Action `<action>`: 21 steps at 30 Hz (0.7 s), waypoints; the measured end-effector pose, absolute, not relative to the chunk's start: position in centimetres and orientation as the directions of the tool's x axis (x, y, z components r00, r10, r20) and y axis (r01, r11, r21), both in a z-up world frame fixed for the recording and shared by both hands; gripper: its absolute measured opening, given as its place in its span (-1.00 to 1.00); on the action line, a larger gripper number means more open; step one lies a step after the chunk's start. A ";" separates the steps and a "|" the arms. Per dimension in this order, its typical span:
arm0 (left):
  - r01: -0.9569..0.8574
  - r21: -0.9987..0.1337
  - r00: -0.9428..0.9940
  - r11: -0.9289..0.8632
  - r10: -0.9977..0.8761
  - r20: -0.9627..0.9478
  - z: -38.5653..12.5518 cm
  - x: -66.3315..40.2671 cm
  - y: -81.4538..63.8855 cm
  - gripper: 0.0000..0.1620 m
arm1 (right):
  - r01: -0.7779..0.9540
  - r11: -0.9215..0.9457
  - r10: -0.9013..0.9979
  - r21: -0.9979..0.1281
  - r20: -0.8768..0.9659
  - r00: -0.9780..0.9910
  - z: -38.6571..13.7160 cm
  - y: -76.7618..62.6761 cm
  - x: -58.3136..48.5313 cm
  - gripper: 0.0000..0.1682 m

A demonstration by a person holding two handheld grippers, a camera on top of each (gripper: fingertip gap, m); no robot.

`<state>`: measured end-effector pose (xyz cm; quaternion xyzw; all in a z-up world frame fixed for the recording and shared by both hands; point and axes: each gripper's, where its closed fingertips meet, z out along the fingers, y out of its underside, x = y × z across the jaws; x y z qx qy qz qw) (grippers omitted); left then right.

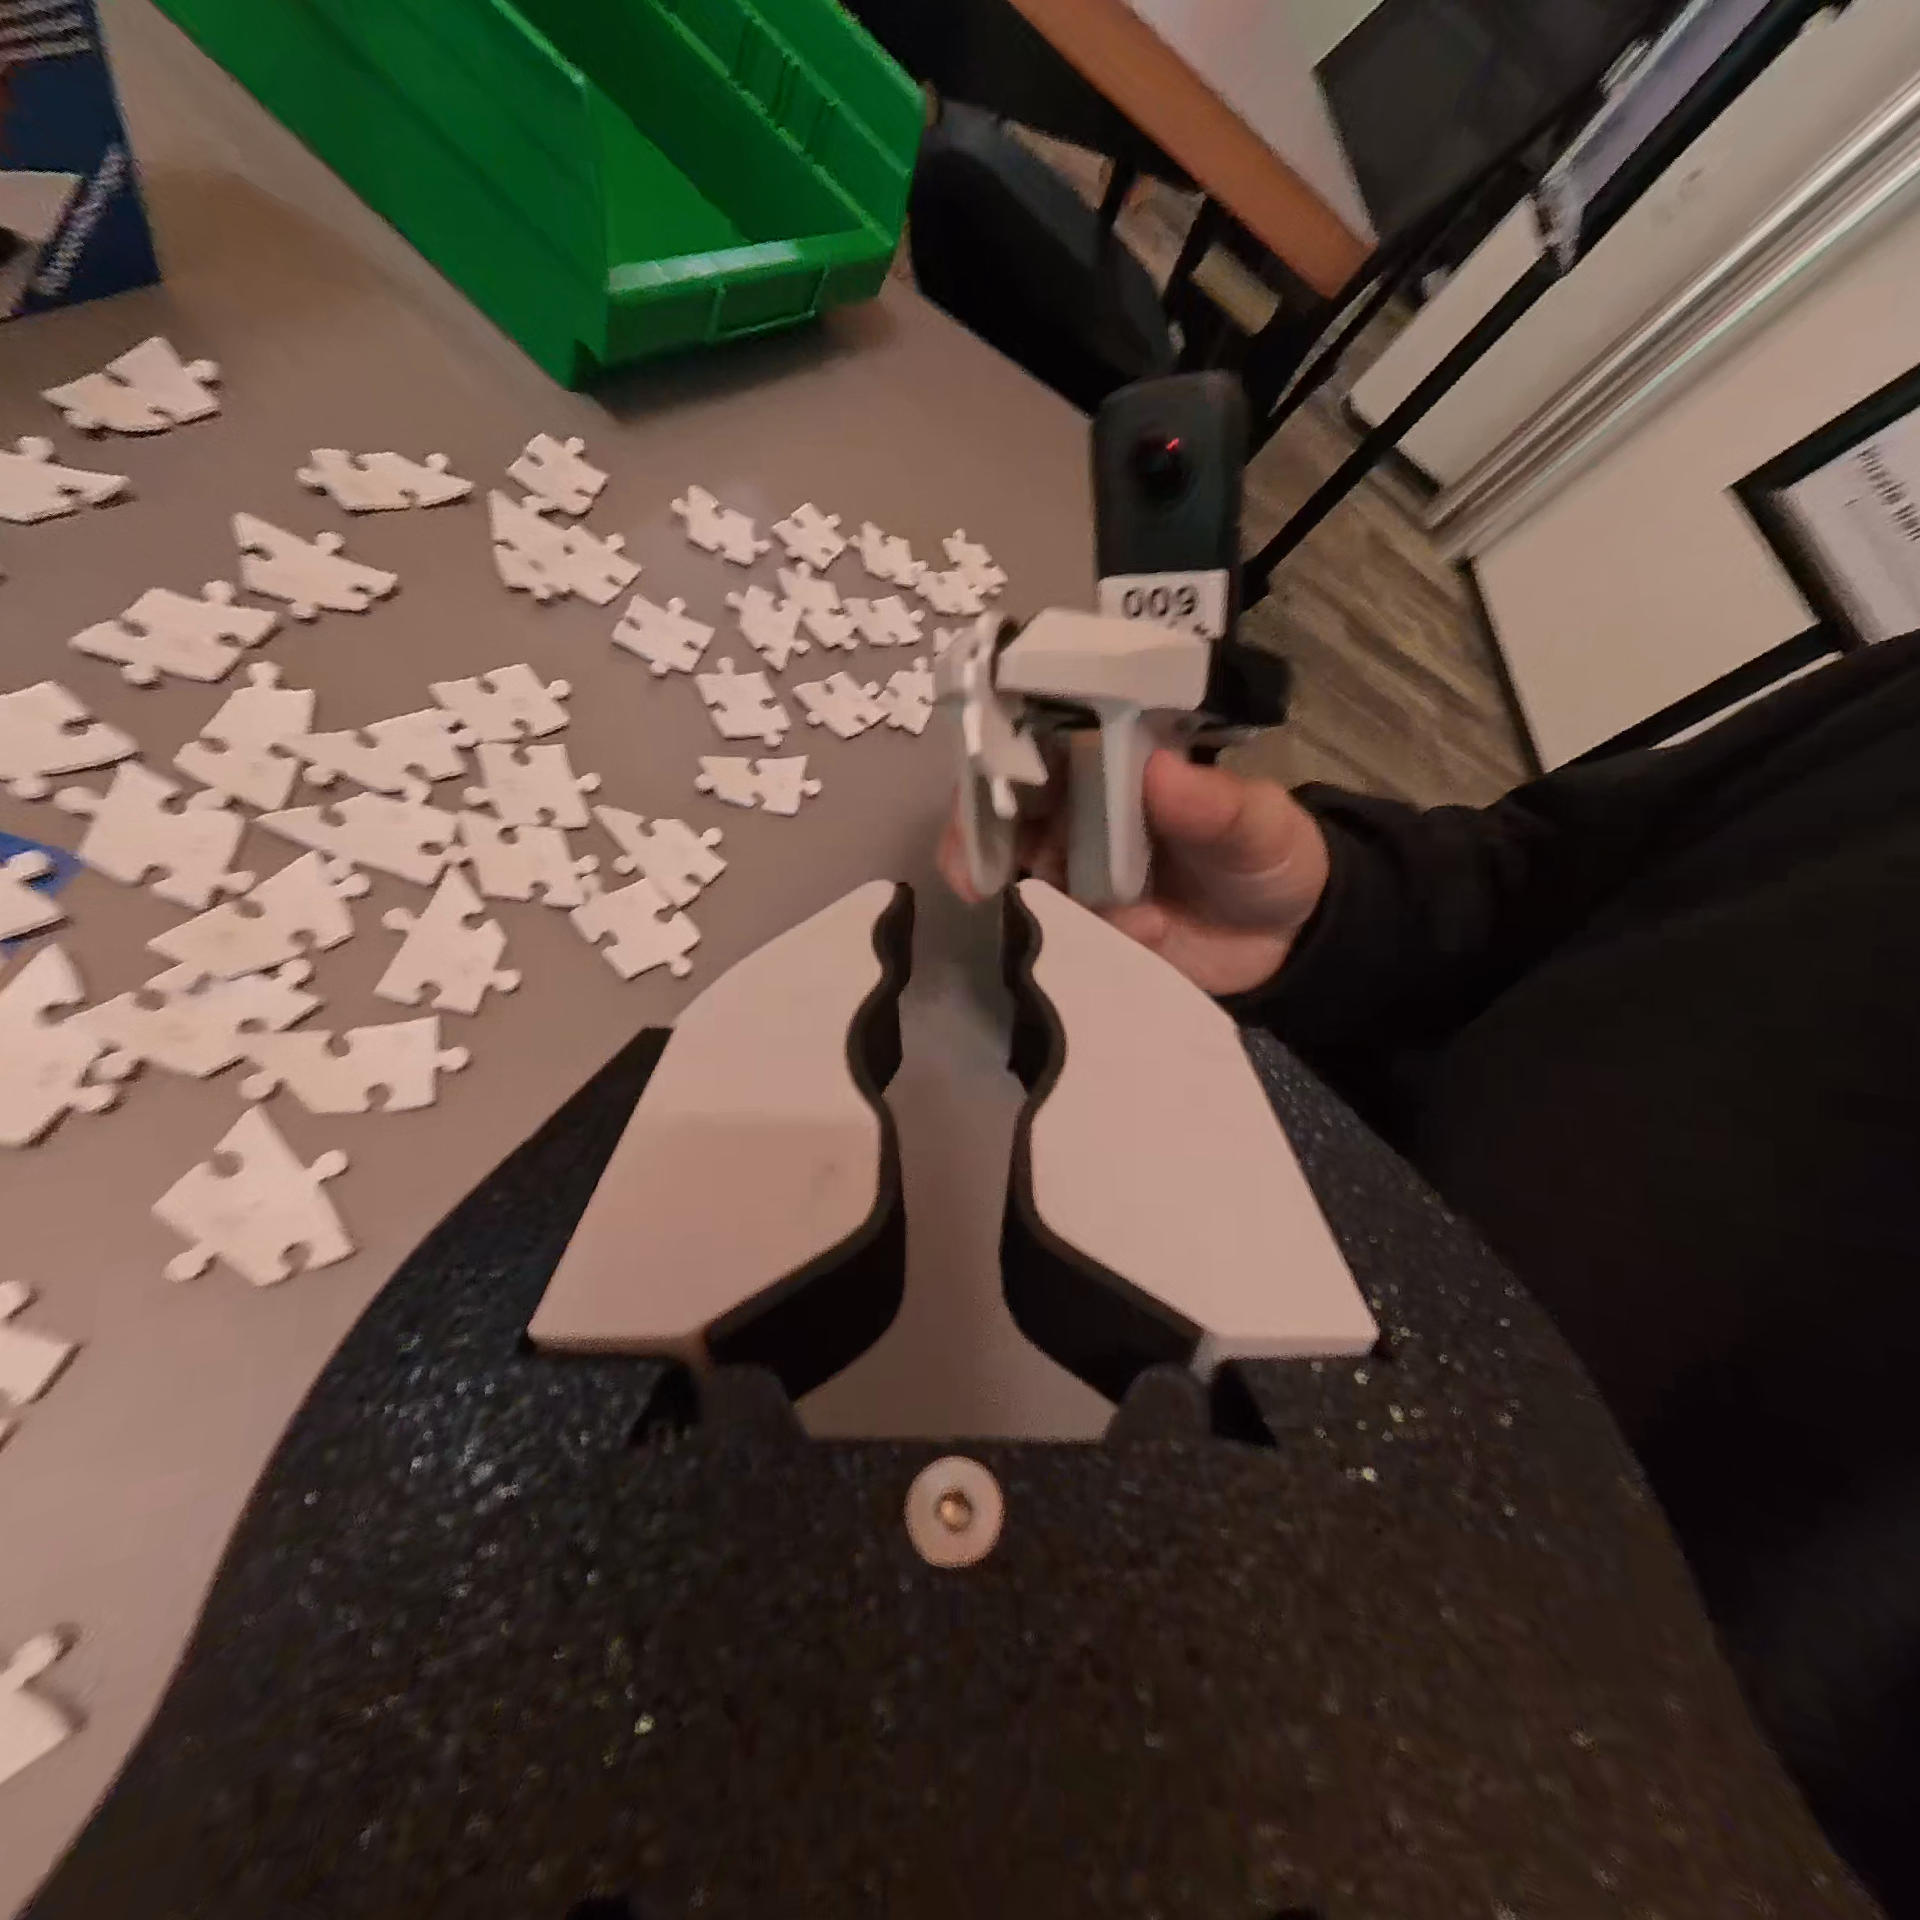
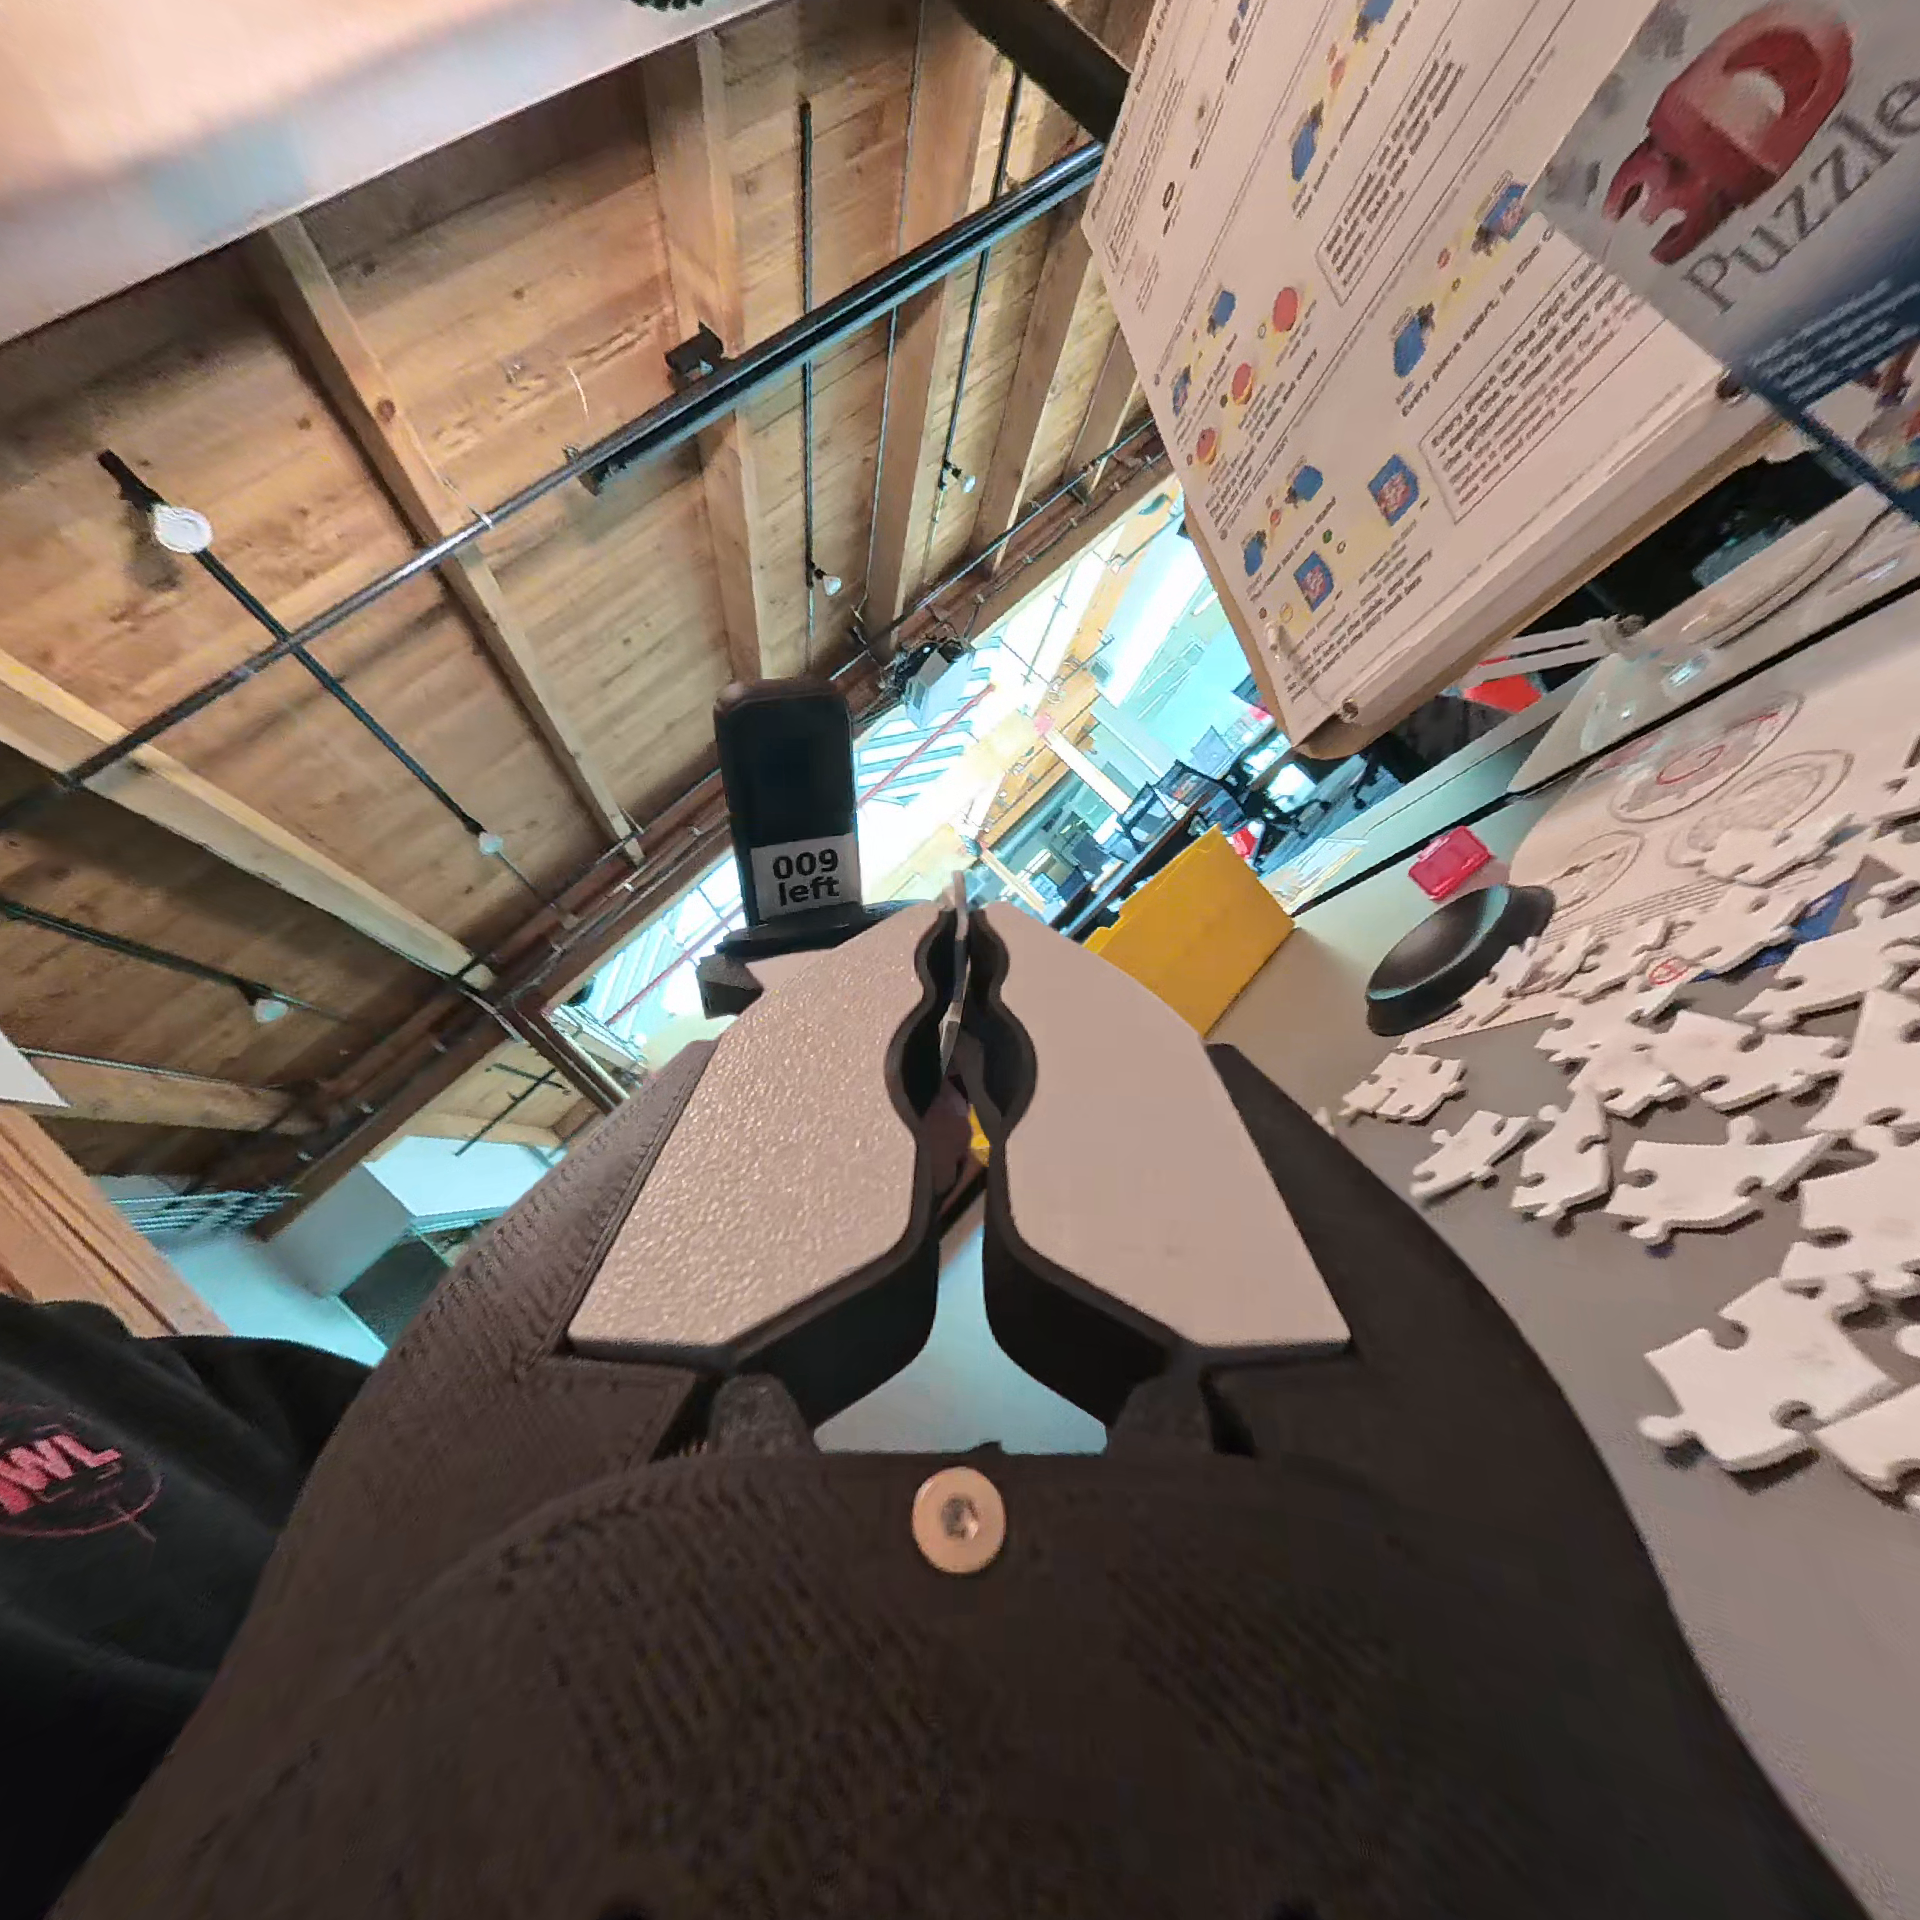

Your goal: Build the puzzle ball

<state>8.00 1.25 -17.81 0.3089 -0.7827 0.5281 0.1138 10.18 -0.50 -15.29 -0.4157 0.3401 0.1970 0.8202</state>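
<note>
A thin puzzle piece [image 2: 958, 997] is being pinched edge-on between the closed fingertips of the right hand-held gripper [image 2: 961, 935]. Just ahead, the left hand-held gripper [image 1: 958, 904] is being held narrowly open and empty. The pieces [image 1: 436, 727] are lying loose on the worktop [image 1: 914, 436] beyond. The piece should probably be passed across squarely, without twisting.

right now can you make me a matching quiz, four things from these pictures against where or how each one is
Things:
1. left gripper
2. right gripper
3. green bin
4. loose puzzle pieces

States or places:
a. scattered flat on the grey table
b. shut on a thin puzzle piece
c. open, nothing between its fingers
d. at the far edge of the table, no pieces visible inside

Pairs: 1-c, 2-b, 3-d, 4-a
</note>
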 end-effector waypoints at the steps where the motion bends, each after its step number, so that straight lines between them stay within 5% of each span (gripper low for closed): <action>1: -0.609 -0.756 -0.779 0.240 -0.360 0.513 -17.7 8.1 1.0 -0.82 | -0.613 0.577 0.047 -0.540 -0.727 0.685 -15.3 -0.3 10.1 -0.98; 11: -0.670 -0.721 -0.733 0.177 -0.316 0.603 -17.3 8.5 0.2 -0.94 | -0.567 0.597 -0.011 -0.567 -0.713 0.701 -15.7 -0.1 10.6 -0.97; 21: -0.676 -0.712 -0.724 0.189 -0.352 0.594 -18.6 9.0 1.0 -0.98 | -0.466 0.520 -0.145 -0.716 -0.611 0.778 -16.5 0.5 10.4 -0.90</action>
